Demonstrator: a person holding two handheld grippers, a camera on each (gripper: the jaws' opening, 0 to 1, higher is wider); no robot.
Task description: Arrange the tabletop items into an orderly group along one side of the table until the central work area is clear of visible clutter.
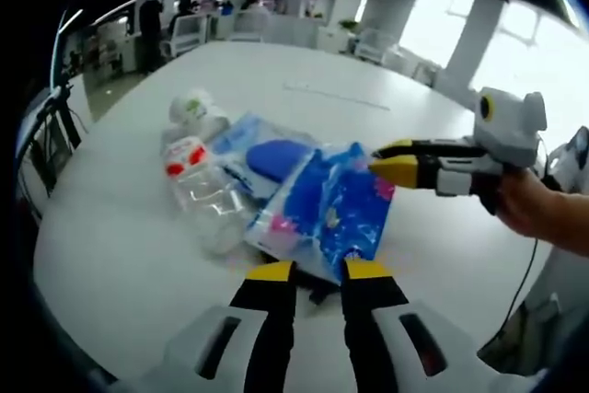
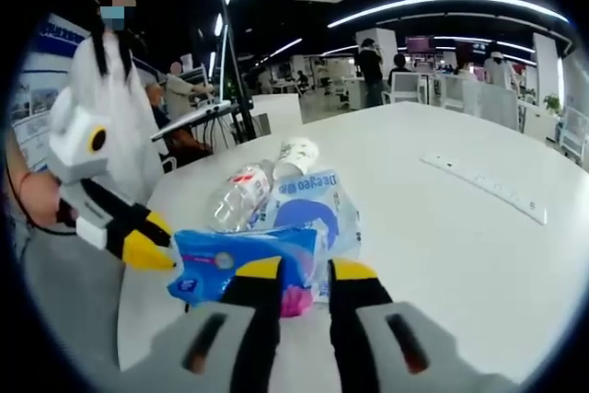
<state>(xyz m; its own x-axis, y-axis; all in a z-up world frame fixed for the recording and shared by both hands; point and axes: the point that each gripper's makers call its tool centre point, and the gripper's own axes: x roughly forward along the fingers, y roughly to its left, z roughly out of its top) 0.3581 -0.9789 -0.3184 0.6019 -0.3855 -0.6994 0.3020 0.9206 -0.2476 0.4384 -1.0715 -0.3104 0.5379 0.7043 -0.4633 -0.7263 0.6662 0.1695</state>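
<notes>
A blue patterned packet (image 1: 327,204) lies on top of a small heap on the white table (image 1: 120,255). In the left gripper view my left gripper (image 1: 319,271) has its tips close on the packet's near edge. The right gripper (image 1: 394,161) comes in from the right and pinches the packet's far corner. In the right gripper view the same blue packet (image 2: 244,264) runs between my right gripper (image 2: 307,270) jaws, and the left gripper (image 2: 152,238) holds its left end. Beside it lie a clear bottle (image 1: 198,186) with a red label, a white cup (image 1: 195,108) and a pale blue pouch (image 1: 267,156).
A long pale strip (image 2: 483,186) lies flat on the table to the right of the heap. The clear bottle (image 2: 237,198), white cup (image 2: 296,156) and pale pouch (image 2: 311,207) sit just behind the packet. A person in white (image 2: 115,108) stands at the table's left edge, with chairs and desks beyond.
</notes>
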